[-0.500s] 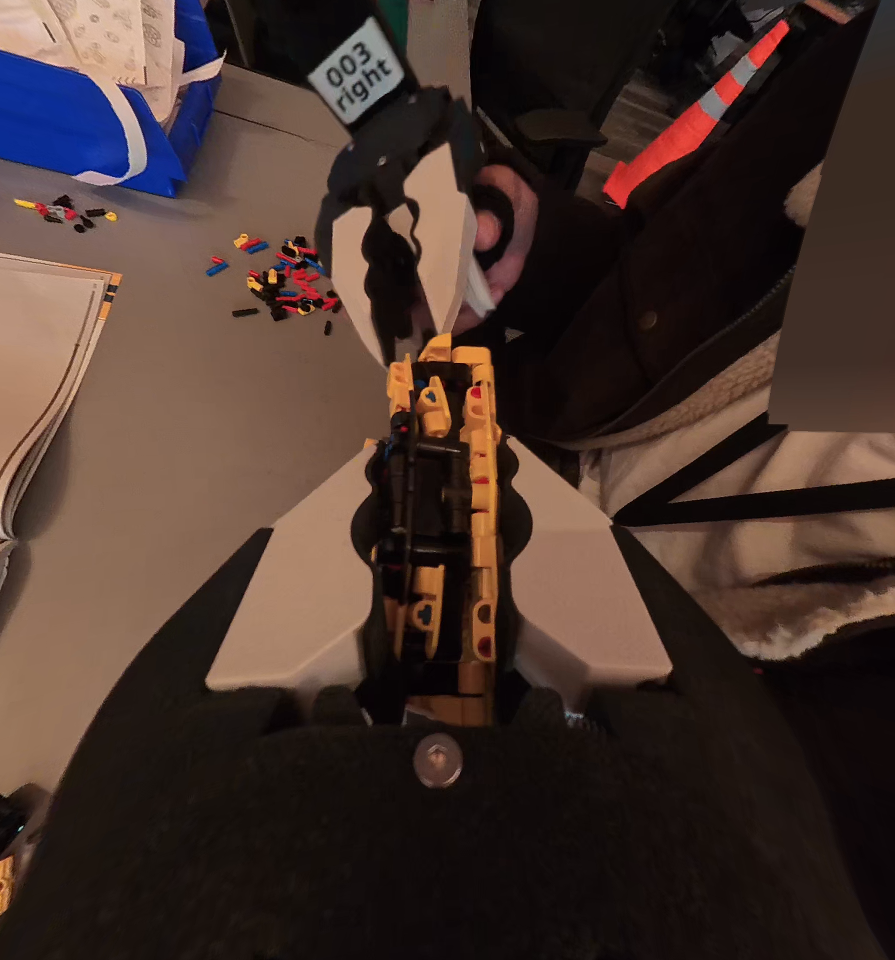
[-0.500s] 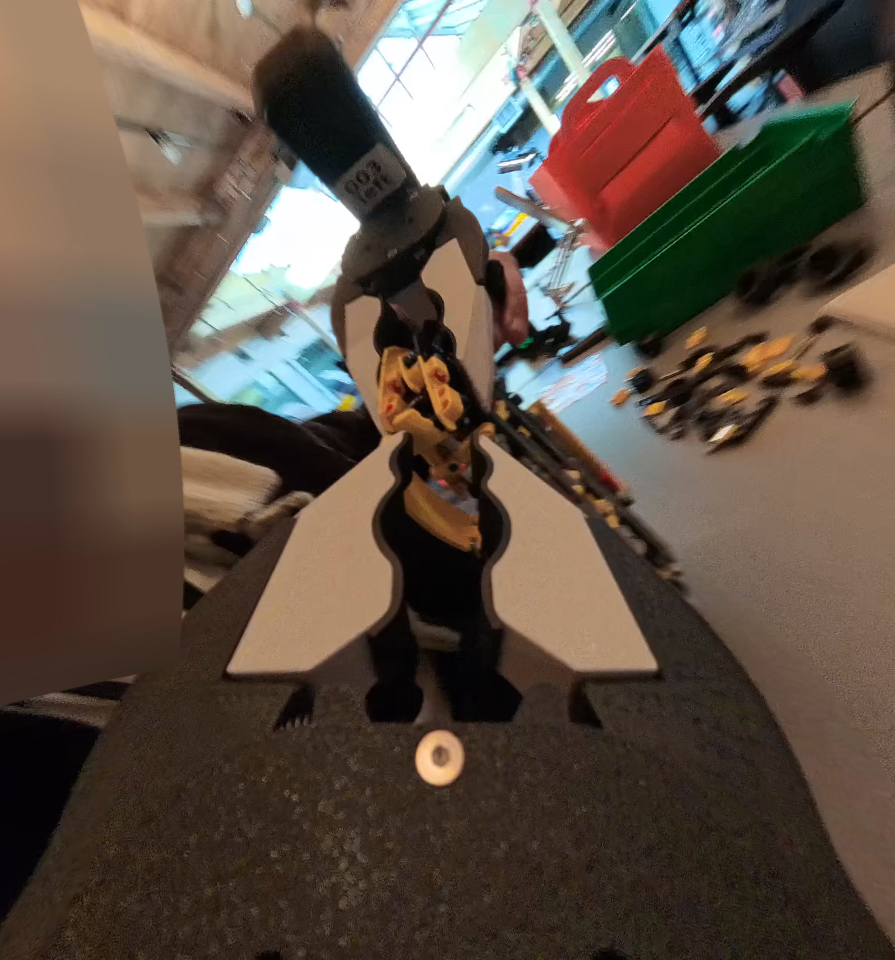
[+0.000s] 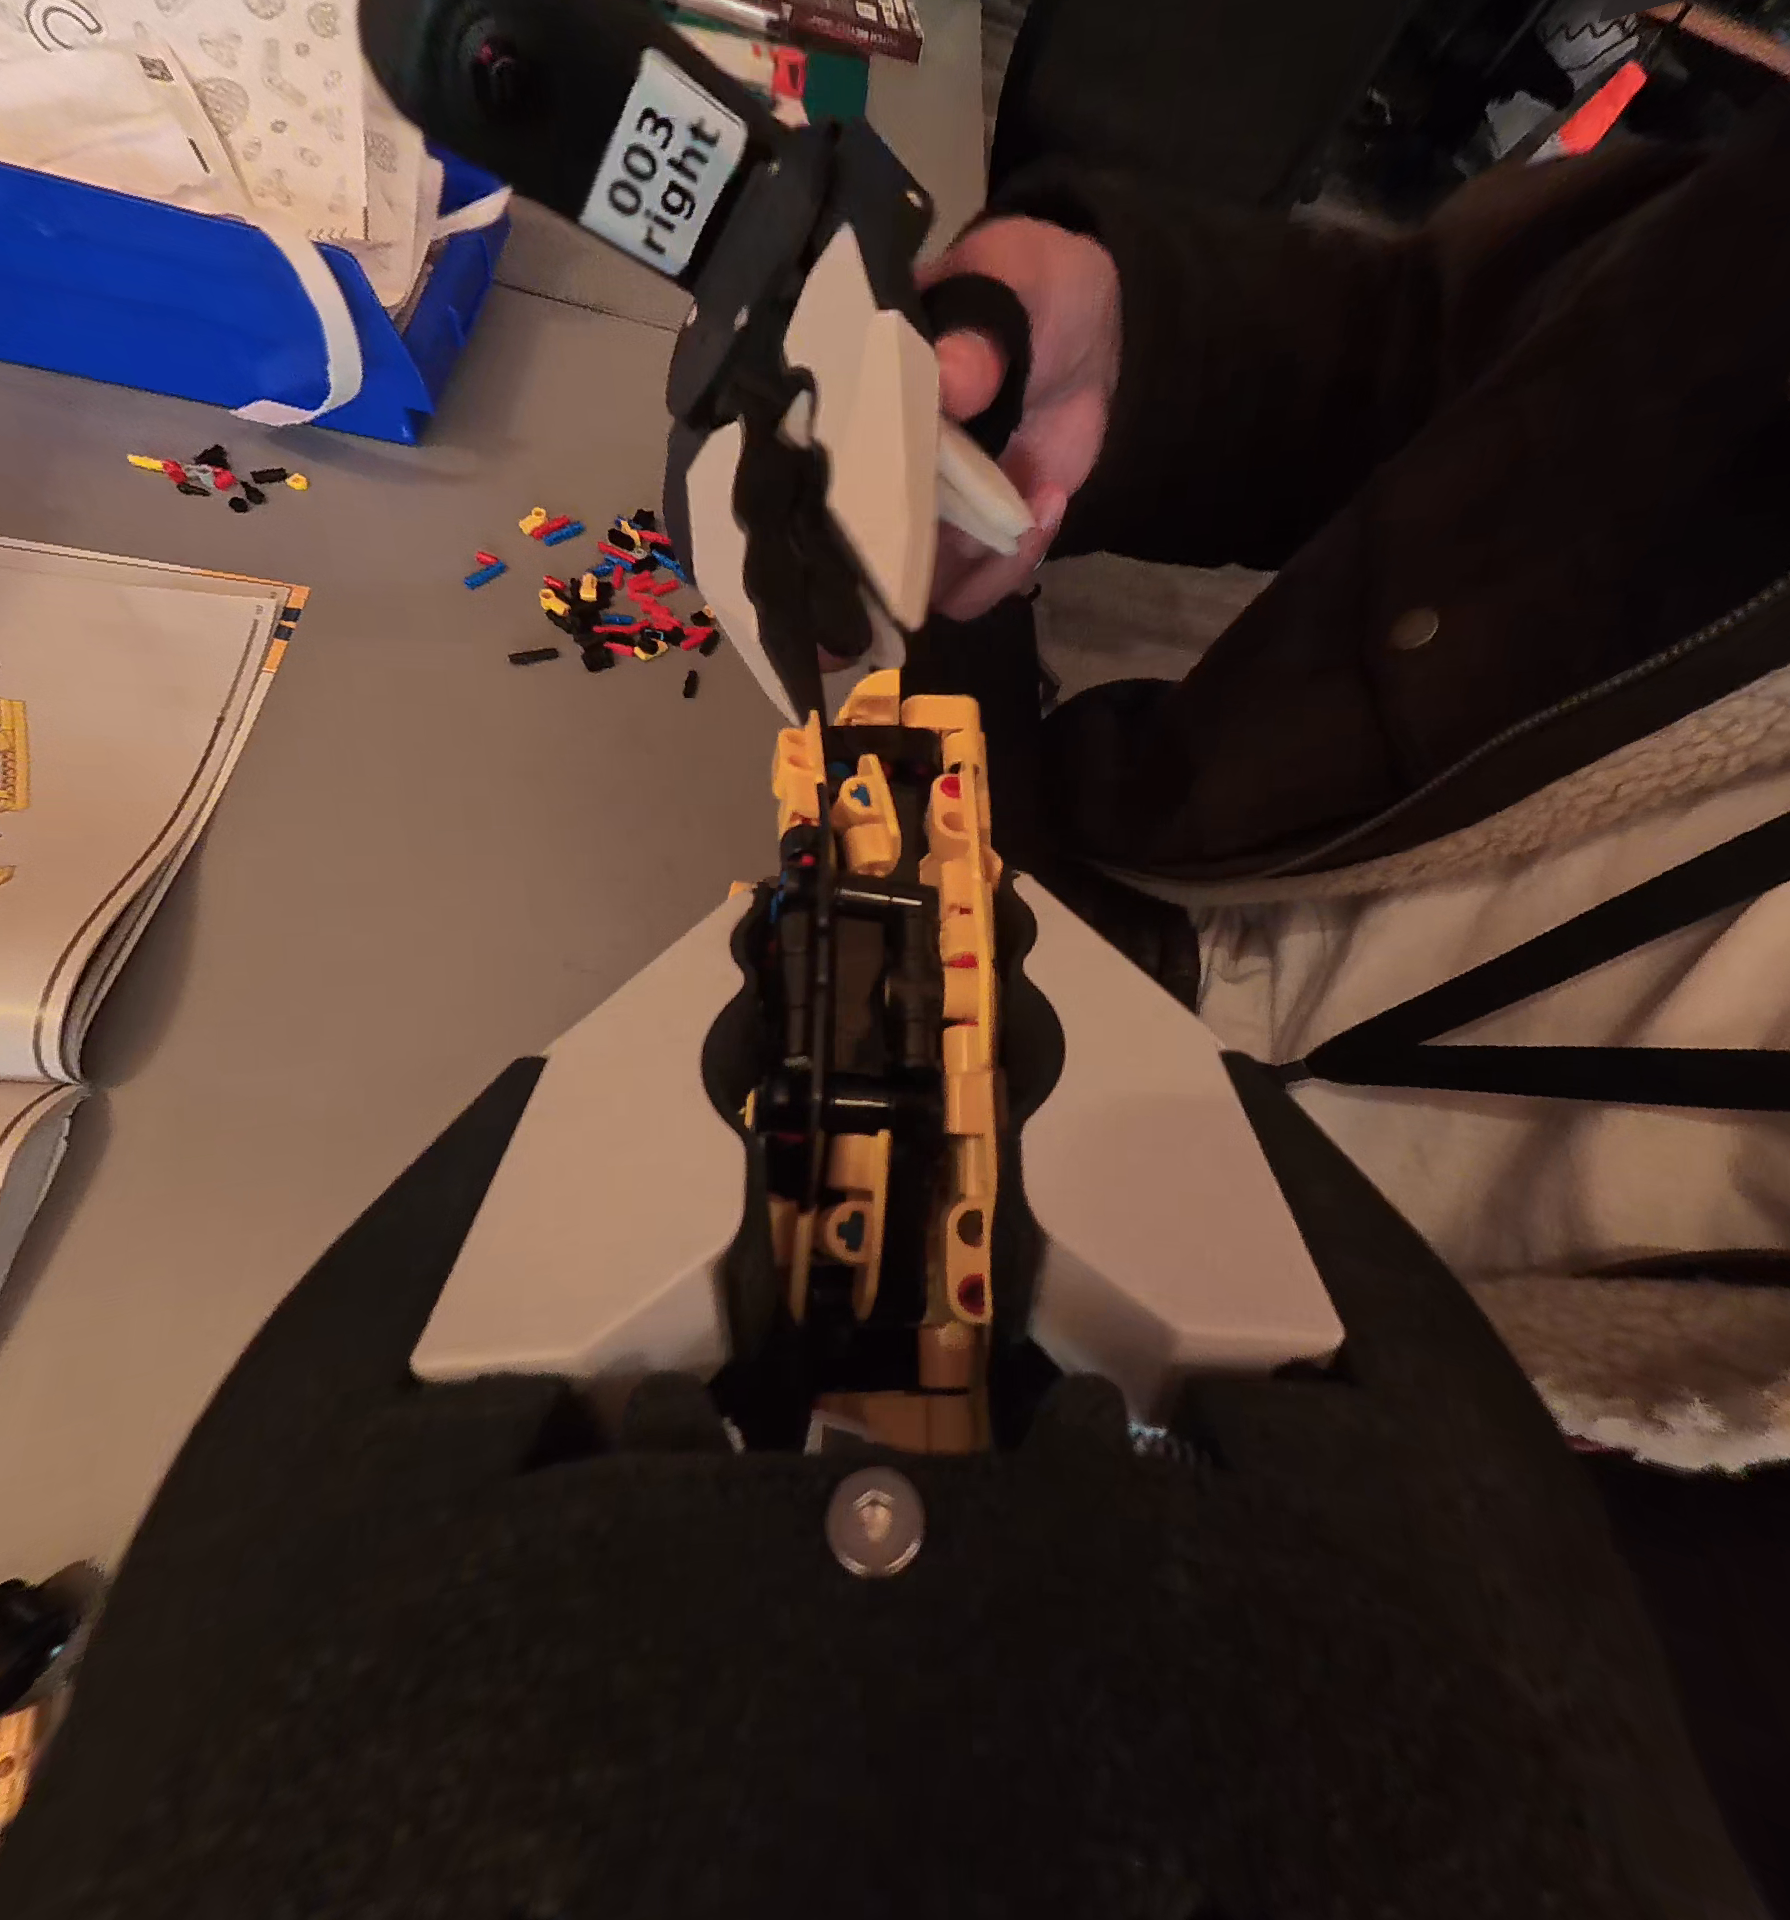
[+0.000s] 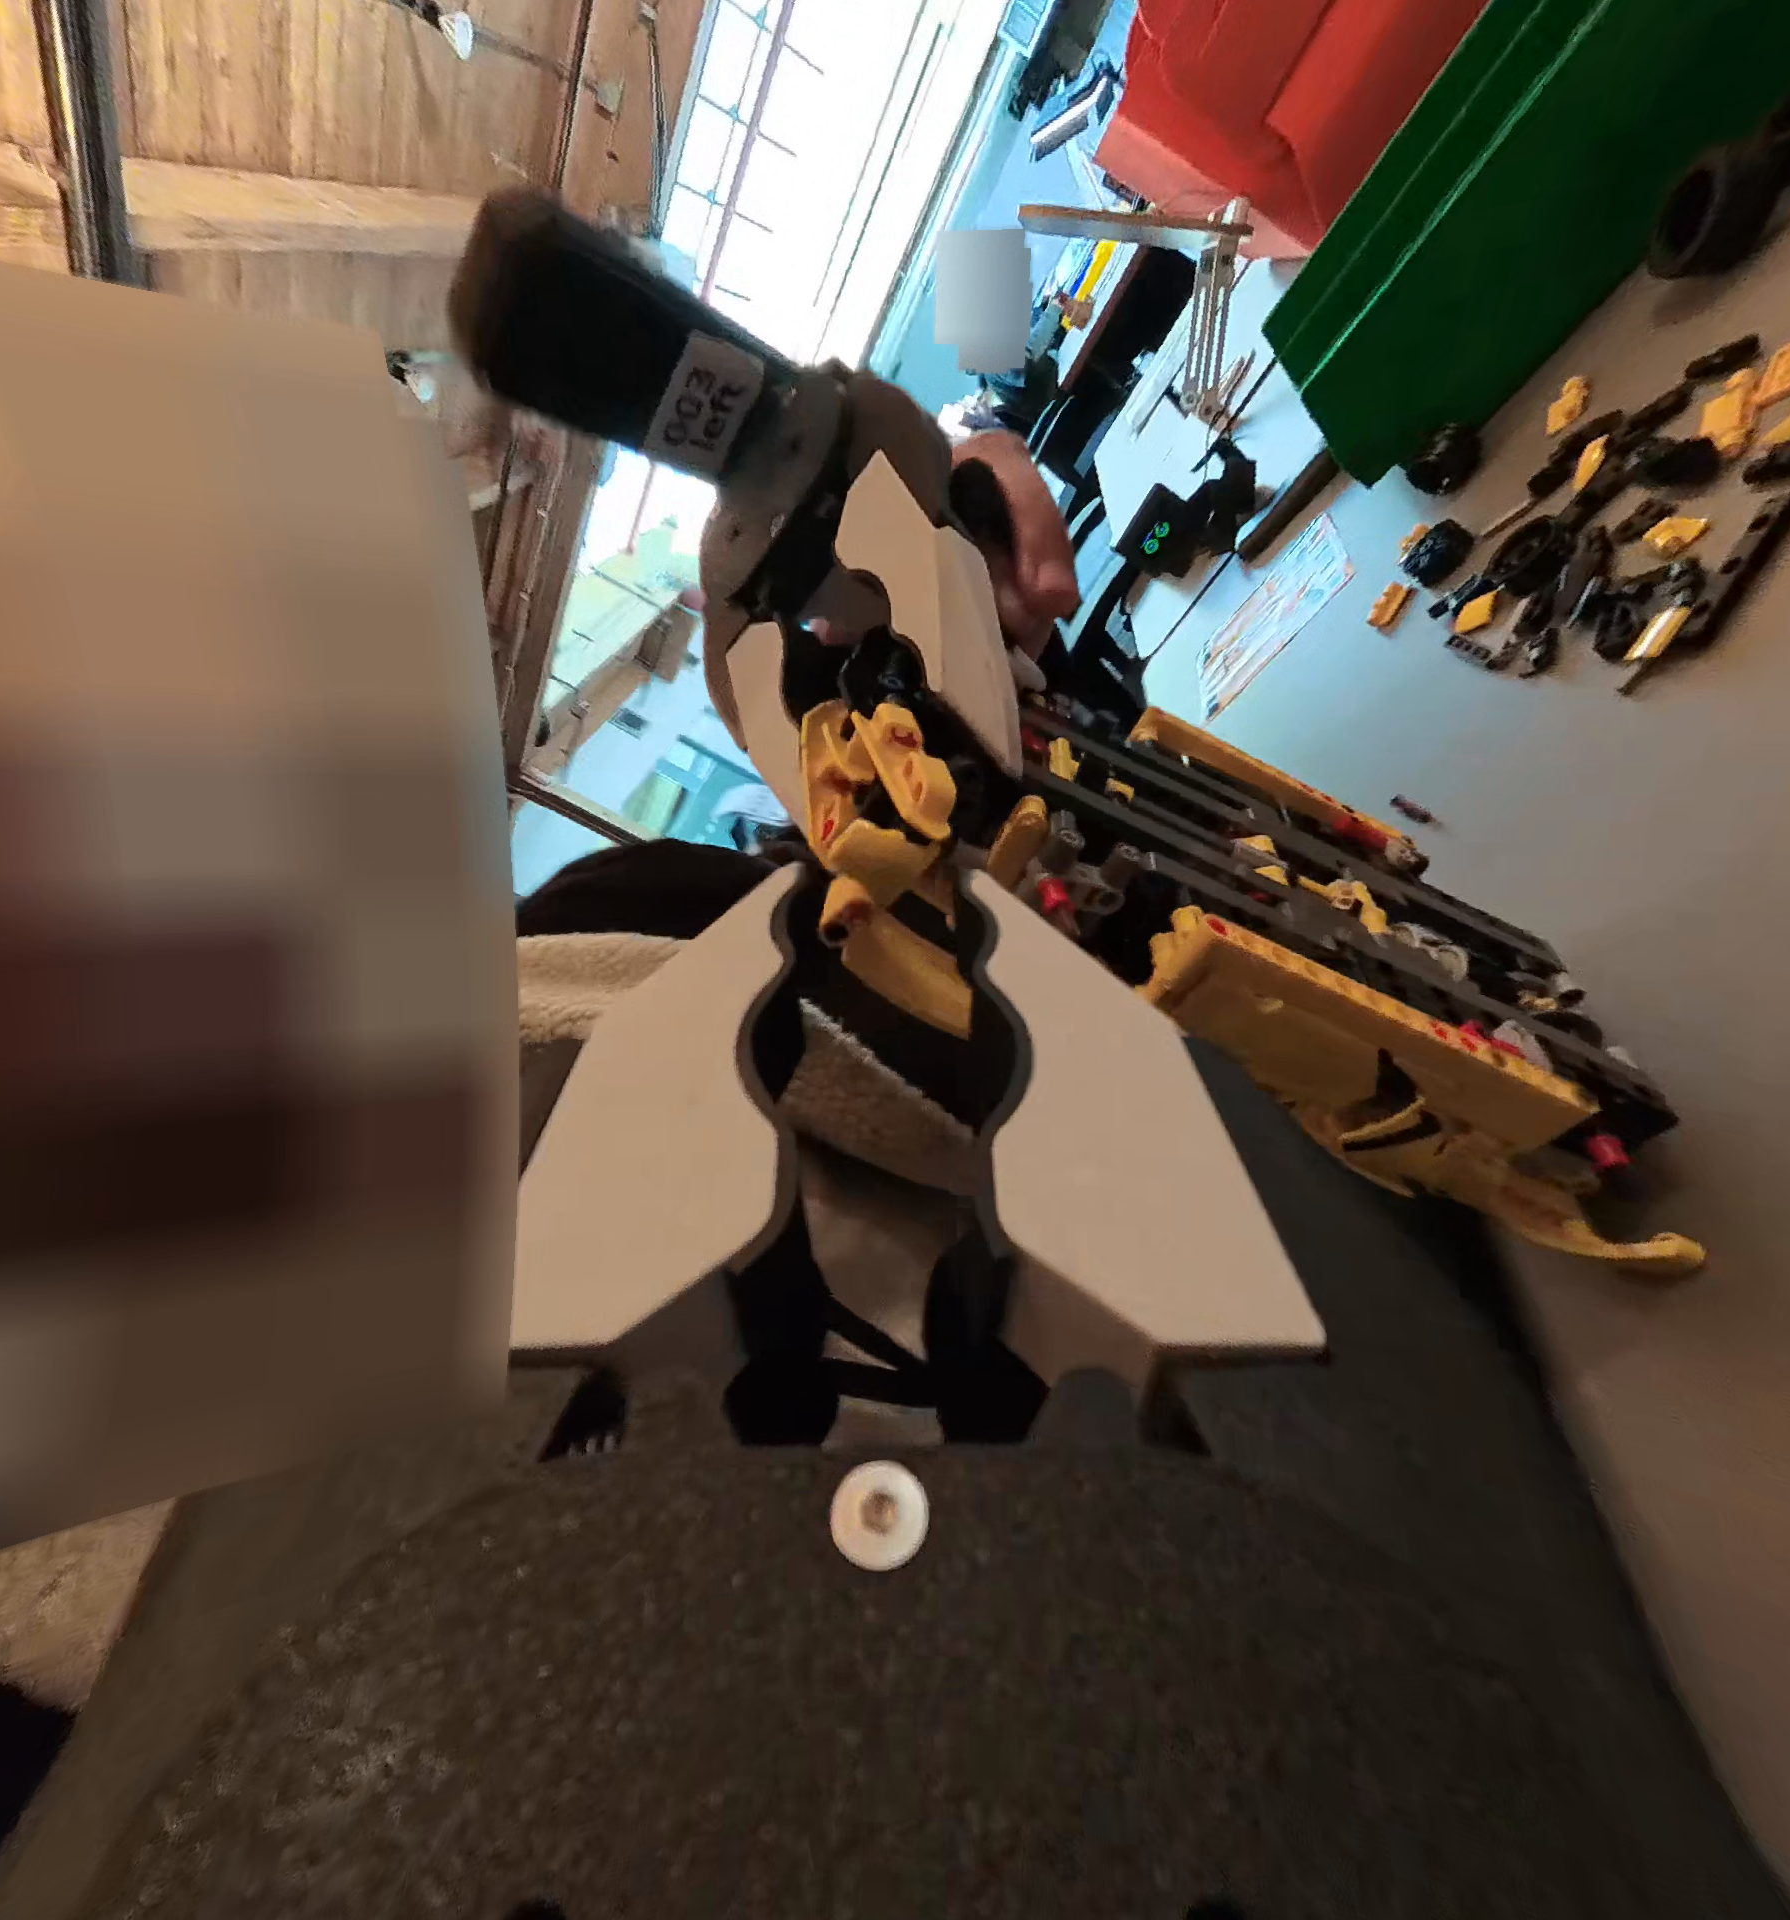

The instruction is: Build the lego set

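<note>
My left gripper is shut on a long yellow and black lego sub-assembly that runs lengthwise between its fingers, held above the table edge. It also shows in the right wrist view. My right gripper meets the far end of the sub-assembly. Its fingers stand a little apart, with a yellow curved piece of that end between them. In the left wrist view the right gripper comes down from above onto that end, with a hand behind it.
An open instruction booklet, a blue bag and piles of small pins lie on the grey table. A large yellow and black lego model, loose parts, a green bin and a red bin stand farther off. The tips of one gripper are about 4 cm away from the tips of the other.
My right gripper has tilted and shifted a little at the sub-assembly's far end. Its finger gap is unchanged. My left gripper keeps the same hold.
</note>
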Demonstrator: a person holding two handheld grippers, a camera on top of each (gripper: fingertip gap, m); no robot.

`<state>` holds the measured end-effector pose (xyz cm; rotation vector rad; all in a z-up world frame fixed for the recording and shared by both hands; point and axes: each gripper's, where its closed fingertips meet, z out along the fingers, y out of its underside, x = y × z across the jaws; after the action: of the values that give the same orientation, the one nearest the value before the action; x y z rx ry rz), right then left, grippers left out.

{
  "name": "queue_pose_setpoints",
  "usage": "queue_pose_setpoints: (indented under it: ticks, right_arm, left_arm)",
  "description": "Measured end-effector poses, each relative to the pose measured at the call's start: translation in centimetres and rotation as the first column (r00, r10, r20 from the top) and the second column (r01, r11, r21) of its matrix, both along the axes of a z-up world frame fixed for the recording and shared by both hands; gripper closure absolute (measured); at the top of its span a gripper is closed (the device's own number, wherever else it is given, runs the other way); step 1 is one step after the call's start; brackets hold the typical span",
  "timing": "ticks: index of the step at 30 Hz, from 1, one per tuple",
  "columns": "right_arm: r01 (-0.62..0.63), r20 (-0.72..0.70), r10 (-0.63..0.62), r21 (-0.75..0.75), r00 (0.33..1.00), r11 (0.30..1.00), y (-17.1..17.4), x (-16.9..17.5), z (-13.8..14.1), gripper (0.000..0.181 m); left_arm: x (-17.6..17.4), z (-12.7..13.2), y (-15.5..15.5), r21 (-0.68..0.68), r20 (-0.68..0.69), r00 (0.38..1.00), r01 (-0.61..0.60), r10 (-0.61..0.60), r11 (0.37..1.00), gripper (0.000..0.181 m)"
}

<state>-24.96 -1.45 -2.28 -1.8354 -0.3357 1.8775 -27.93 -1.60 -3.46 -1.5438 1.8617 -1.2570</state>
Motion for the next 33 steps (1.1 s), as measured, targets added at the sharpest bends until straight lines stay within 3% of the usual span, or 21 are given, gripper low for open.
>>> queue_pose_setpoints:
  ticks: [3, 4, 6, 8, 12, 15, 18, 21, 24, 26, 33]
  right_arm:
    - [-0.052, 0.155, 0.016, 0.23, 0.988, 0.972, -0.7, -1.0, -0.6, 0.142]
    - [-0.031, 0.205, -0.039, 0.329, 0.978, 0.944, -0.4, -1.3, -0.8, 0.139]
    - [0.033, 0.246, -0.178, 0.498, 0.953, 0.867, 0.5, -1.3, -0.8, 0.149]
    - [0.072, 0.256, -0.259, 0.567, 0.931, 0.82, 1.1, -1.1, -0.8, 0.155]
    - [0.131, 0.204, -0.289, 0.557, 0.935, 0.82, 1.4, -1.1, -0.7, 0.157]
    - [0.115, 0.15, -0.208, 0.474, 0.967, 0.873, 0.8, -1.6, -0.5, 0.17]
    - [0.11, 0.135, -0.188, 0.446, 0.973, 0.888, 1.0, -1.4, -0.5, 0.17]
    - [0.091, 0.187, -0.222, 0.535, 0.957, 0.84, 1.0, -1.2, -0.7, 0.167]
    - [0.05, 0.296, -0.392, 0.74, 0.871, 0.67, 1.6, -0.4, -1.5, 0.153]
    - [0.115, 0.238, -0.489, 0.801, 0.839, 0.588, 1.9, 0.2, -0.5, 0.151]
    - [0.236, 0.179, -0.486, 0.701, 0.855, 0.673, 2.4, -0.3, -0.1, 0.153]
  left_arm:
    - [0.2, 0.1, 1.0, -0.058, 0.002, 1.0, -0.01, 0.01, 0.998, 0.14]
    - [0.3, 0.1, 1.2, -0.069, 0.001, 1.0, -0.007, 0.007, 0.998, 0.14]
    - [0.5, 0.1, 1.5, -0.077, -0.004, 1.0, -0.007, 0.007, 0.997, 0.14]
    - [0.7, 0.0, 1.7, -0.076, -0.01, 1.0, -0.013, 0.012, 0.997, 0.14]
    - [0.8, 0.0, 2.1, -0.093, -0.01, 1.0, -0.027, 0.026, 0.995, 0.14]
    - [0.9, 0.0, 2.1, -0.089, -0.008, 1.0, -0.029, 0.029, 0.996, 0.14]
    - [0.9, 0.0, 2.2, -0.091, -0.006, 0.999, -0.034, 0.034, 0.995, 0.14]
    - [0.9, 0.1, 2.3, -0.111, -0.007, 1.0, -0.027, 0.026, 0.993, 0.14]
    - [1.0, 0.0, 2.4, -0.116, -0.009, 1.0, -0.031, 0.03, 0.993, 0.14]
    - [1.1, 0.0, 2.6, -0.123, -0.013, 0.999, -0.04, 0.039, 0.992, 0.14]
    - [1.1, 0.1, 2.3, -0.114, -0.013, 0.999, -0.051, 0.05, 0.992, 0.14]
